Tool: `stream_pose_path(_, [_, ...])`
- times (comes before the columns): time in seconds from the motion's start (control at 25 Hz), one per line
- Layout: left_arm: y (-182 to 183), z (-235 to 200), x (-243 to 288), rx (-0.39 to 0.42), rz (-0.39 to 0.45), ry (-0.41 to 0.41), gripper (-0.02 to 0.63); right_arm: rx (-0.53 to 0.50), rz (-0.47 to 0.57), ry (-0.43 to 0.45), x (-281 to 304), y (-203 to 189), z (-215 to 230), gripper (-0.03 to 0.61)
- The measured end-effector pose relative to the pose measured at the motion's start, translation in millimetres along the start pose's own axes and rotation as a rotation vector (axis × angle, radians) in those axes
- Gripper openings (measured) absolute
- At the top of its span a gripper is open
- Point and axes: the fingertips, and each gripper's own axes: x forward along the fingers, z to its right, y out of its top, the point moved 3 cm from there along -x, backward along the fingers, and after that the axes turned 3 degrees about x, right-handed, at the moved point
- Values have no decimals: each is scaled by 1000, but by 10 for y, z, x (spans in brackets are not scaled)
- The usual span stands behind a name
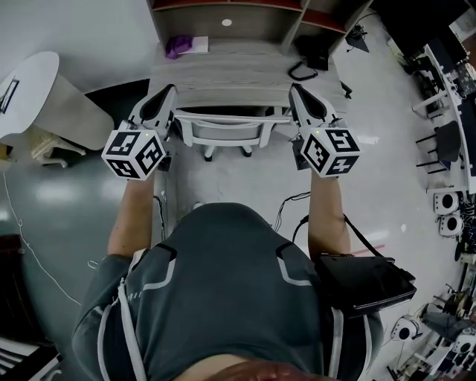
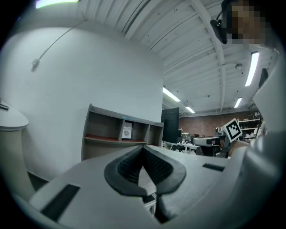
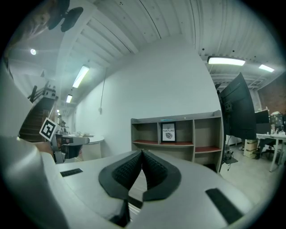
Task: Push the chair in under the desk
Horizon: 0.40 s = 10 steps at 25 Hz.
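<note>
In the head view a white chair stands tucked against the front edge of the pale wooden desk, its backrest and castors showing just below the desktop. My left gripper is at the chair's left, its tip by the desk's front left corner. My right gripper mirrors it at the chair's right. Both are shut with nothing between the pads, as the left gripper and the right gripper show in their own views. Whether either touches the chair I cannot tell.
A shelf hutch sits at the desk's back, with a framed print in it. A purple item and a black cable loop lie on the desk. A round white table is at the left, equipment benches at the right.
</note>
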Motion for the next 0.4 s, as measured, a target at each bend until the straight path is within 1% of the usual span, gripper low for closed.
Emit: stream_pose_path(0.4, [32,-78,-27,18,-24,16,9,-11,-2,-16,1,68,-57,28])
